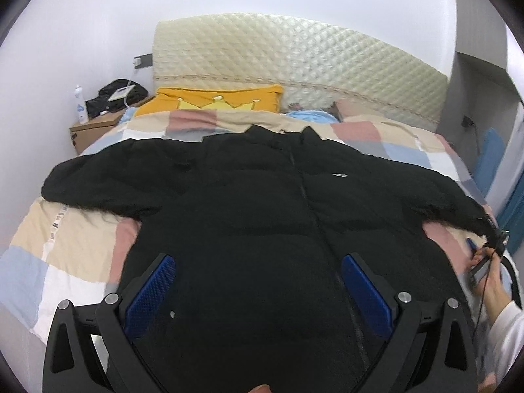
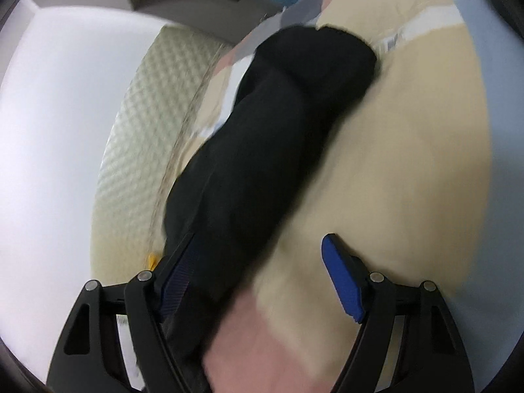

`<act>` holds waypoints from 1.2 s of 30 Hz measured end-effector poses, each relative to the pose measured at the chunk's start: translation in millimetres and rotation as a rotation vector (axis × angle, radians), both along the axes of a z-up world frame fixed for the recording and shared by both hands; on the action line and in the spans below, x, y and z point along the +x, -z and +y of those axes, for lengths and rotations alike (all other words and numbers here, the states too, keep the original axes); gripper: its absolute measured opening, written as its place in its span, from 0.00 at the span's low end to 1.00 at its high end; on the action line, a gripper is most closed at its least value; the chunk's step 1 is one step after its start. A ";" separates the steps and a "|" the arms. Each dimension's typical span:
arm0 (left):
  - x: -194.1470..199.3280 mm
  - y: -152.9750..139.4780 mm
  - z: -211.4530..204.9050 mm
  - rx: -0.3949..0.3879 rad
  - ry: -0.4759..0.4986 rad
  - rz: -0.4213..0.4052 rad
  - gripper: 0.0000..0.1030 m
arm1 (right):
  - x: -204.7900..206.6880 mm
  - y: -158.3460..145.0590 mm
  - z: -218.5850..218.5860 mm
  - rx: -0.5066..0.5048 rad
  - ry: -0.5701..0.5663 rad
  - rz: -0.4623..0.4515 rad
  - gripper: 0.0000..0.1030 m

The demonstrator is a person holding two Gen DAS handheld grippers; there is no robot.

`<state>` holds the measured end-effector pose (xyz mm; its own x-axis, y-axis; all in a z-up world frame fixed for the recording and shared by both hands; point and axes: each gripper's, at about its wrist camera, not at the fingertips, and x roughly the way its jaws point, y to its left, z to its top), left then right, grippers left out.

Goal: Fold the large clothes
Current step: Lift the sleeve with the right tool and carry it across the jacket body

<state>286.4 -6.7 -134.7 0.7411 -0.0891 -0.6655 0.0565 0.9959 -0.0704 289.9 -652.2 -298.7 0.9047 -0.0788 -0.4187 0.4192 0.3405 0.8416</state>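
A black puffer jacket (image 1: 262, 203) lies face up on the patchwork quilt (image 1: 65, 245), zipped, both sleeves spread out to the sides. My left gripper (image 1: 258, 268) is open above the jacket's lower body, blue pads wide apart, holding nothing. In the right wrist view a black sleeve (image 2: 278, 124) runs away from the camera across the quilt (image 2: 409, 163). My right gripper (image 2: 258, 262) is open, with the sleeve lying between its fingers; the left pad is partly hidden by the cloth. In the left wrist view the right gripper shows dimly at the right sleeve cuff (image 1: 491, 229).
A quilted cream headboard (image 1: 294, 65) stands at the far end, with an orange pillow (image 1: 213, 98) below it. A brown bedside box (image 1: 95, 127) with a bottle and a black bag stands at the left. A blue object (image 1: 491, 154) is beside the bed at right.
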 end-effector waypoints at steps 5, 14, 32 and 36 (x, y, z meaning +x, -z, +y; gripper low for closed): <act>20.6 21.2 3.2 0.058 -0.050 0.011 1.00 | 26.4 -7.1 -37.2 -0.133 0.046 0.001 0.66; 50.7 61.0 -3.9 0.131 -0.087 0.091 0.99 | 45.6 -22.8 -83.2 -0.257 0.076 0.072 0.24; 24.6 25.3 9.5 0.132 -0.100 -0.040 0.99 | 53.8 -198.6 -43.2 -0.502 0.069 0.112 0.08; 12.8 19.6 11.5 0.131 -0.075 -0.035 0.99 | 53.3 -260.1 -3.7 -0.583 0.016 0.099 0.08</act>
<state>299.2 4.9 -154.3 0.7650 0.0534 -0.6418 -0.0184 0.9980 0.0611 343.1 -655.9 -38.7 0.8600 -0.3352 -0.3847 0.4956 0.7280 0.4737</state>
